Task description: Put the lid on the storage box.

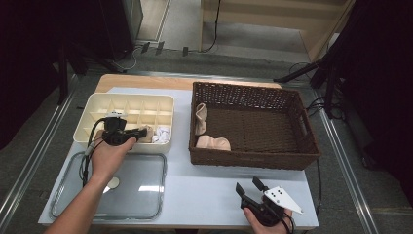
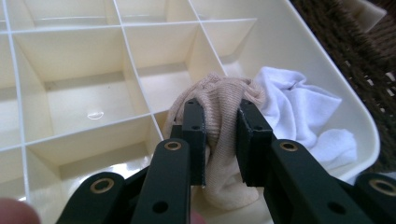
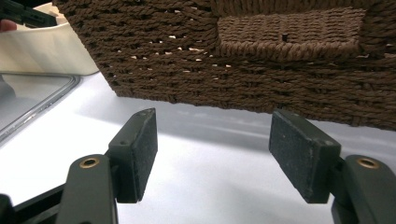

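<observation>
- A beige sock (image 2: pixel 219 121) sat centre frame, over a near compartment of the cream divider box (image 2: pixel 84 70), beside a white sock (image 2: pixel 299 107).
- The left gripper (image 2: pixel 220 135) was clamped on it.
- The right gripper (image 3: pixel 212 149), lower right, gaped apart before the wicker basket (image 3: pixel 243 60).

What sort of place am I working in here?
Likely a lab or studio recording bay, not a home: dark stands and loose cables ring a table laid out with a wicker basket and divided tray.

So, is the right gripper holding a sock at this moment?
No, the right gripper is open above the bare table, with nothing between its jaws.
</observation>
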Available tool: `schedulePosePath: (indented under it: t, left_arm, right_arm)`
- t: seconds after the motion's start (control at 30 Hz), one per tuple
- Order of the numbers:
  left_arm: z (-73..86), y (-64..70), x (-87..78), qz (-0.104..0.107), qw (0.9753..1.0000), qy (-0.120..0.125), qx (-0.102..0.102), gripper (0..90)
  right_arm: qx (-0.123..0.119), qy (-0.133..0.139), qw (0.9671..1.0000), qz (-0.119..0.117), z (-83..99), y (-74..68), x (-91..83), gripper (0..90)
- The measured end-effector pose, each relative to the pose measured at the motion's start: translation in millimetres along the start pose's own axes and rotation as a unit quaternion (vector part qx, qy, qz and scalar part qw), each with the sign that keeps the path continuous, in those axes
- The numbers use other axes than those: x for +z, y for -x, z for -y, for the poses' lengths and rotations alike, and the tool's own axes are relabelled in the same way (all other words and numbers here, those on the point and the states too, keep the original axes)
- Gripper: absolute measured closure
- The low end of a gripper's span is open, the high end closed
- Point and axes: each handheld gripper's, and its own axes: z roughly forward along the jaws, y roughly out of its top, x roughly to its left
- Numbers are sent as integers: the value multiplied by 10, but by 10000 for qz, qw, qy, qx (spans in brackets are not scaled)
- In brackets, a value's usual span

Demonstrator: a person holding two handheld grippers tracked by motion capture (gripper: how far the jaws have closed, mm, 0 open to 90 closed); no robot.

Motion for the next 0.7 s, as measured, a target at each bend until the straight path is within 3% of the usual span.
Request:
schedulePosePath:
  t: [0.13,0.27,0.33,0.4,0.53,0.6,0.7]
  left_arm:
    - [8,31,4,-97,9998,-41,141,737]
    - [43,3,-32,193,9995,226,-89,673]
    - [44,14,-57,230,9993,276,-133,649]
    - [38,41,-94,166,9988,454,-95,629]
    - [6,54,-142,47,9956,908,-234,636]
    - [-2,51,-91,48,9963,828,-217,676]
    - [19,68,-8,-46,9984,572,-20,758]
  right_arm:
    - [-9,-14,10000,5,3,2,3,336]
    - [12,6,10000,7,3,20,-7,336]
    - [35,2,10000,32,3,30,-12,336]
    - [45,2,10000,40,4,44,-9,336]
    - [48,-12,10000,27,4,40,-7,335]
    - [40,-12,10000,20,5,35,-4,335]
    - [42,-16,10000,21,5,28,-7,335]
